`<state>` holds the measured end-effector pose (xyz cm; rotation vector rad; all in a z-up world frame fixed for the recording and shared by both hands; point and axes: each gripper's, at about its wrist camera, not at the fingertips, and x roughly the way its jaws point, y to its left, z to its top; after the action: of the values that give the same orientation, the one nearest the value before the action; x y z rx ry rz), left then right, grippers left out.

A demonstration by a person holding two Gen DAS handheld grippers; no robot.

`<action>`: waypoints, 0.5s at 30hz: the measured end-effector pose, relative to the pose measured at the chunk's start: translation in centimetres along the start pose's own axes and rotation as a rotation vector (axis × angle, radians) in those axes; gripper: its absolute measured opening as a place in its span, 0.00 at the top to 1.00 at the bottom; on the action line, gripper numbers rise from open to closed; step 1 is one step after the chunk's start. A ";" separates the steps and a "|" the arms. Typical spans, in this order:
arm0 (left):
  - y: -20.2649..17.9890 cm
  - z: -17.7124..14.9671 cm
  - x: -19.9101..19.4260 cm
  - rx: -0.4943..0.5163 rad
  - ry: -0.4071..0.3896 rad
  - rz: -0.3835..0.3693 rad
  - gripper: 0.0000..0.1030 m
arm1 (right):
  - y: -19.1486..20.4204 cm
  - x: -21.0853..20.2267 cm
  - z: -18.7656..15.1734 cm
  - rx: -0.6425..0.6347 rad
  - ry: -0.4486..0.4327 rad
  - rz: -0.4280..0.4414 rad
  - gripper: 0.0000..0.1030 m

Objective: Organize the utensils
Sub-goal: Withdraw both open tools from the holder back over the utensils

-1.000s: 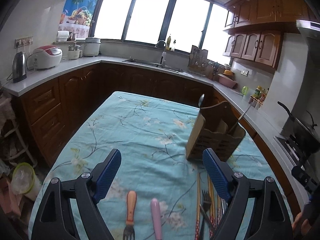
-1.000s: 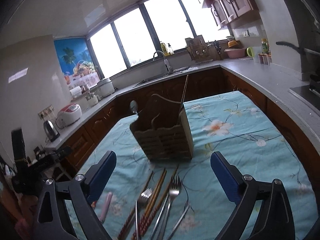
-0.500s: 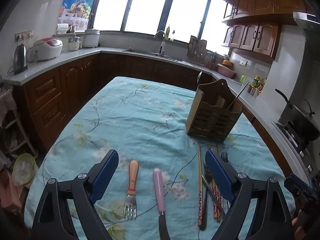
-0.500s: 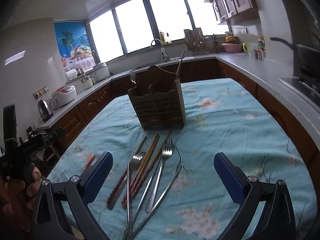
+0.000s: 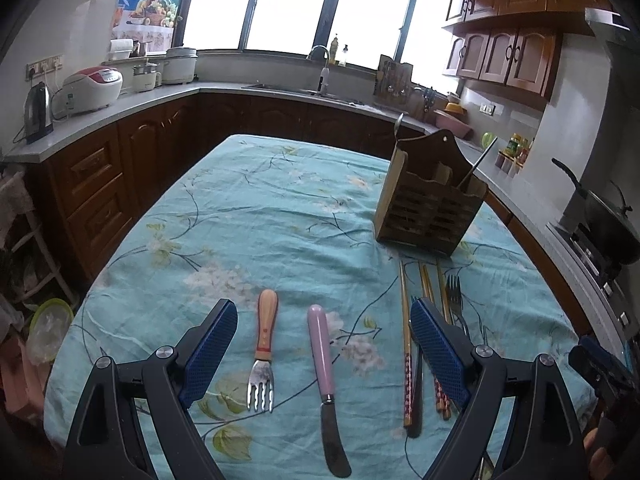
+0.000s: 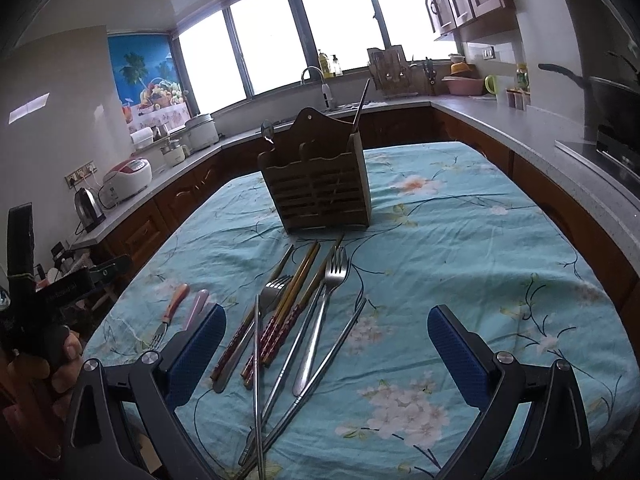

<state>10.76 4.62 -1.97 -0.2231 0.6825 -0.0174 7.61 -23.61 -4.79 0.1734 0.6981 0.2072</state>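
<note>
While both tools hover low over the near end of the table (image 5: 280, 216), which is covered in a light blue flowered cloth, neither grips anything: the left hand-held gripper (image 5: 324, 344) has its blue pads spread wide, and between them on the cloth lie a small fork with an orange wooden handle (image 5: 264, 344) and, just to its right, a pink-handled knife (image 5: 325, 376), both with handles pointing away from the camera and neither touched by the pads. The right hand-held gripper (image 6: 326, 354) is likewise wide open and empty, above a loose pile of cutlery: patterned red-and-tan chopsticks (image 6: 280, 320), a long steel fork (image 6: 324, 312), a shorter fork (image 6: 274, 290) and a pair of thin metal chopsticks (image 6: 320, 368), overlapping one another and fanned out towards the camera. Just beyond the pile, nearer the middle of the table, stands a dark wooden utensil holder (image 6: 320, 184) with slatted front, upright, with a spoon (image 6: 267, 130) rising from its left side and a thin metal handle (image 6: 360, 106) from its right. At the left edge of the right wrist view a person's hand (image 6: 60, 364) grips the other tool.
</note>
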 end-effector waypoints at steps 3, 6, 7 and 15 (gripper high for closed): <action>-0.2 -0.2 0.4 0.012 0.013 0.001 0.14 | -0.2 0.2 -0.1 0.008 0.006 -0.001 0.01; -0.4 -0.1 0.8 0.015 0.030 0.000 0.14 | -0.5 0.6 -0.1 0.015 0.018 -0.003 0.01; -0.5 -0.1 1.0 0.016 0.036 0.000 0.14 | -0.6 0.7 -0.1 0.019 0.023 -0.001 0.01; -1.4 0.5 3.1 0.038 0.097 0.005 0.14 | -1.3 2.1 0.1 0.041 0.054 0.010 0.02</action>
<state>13.59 3.09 -3.23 -0.1852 0.7787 -0.0370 9.35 -24.32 -6.30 0.2115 0.7554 0.2080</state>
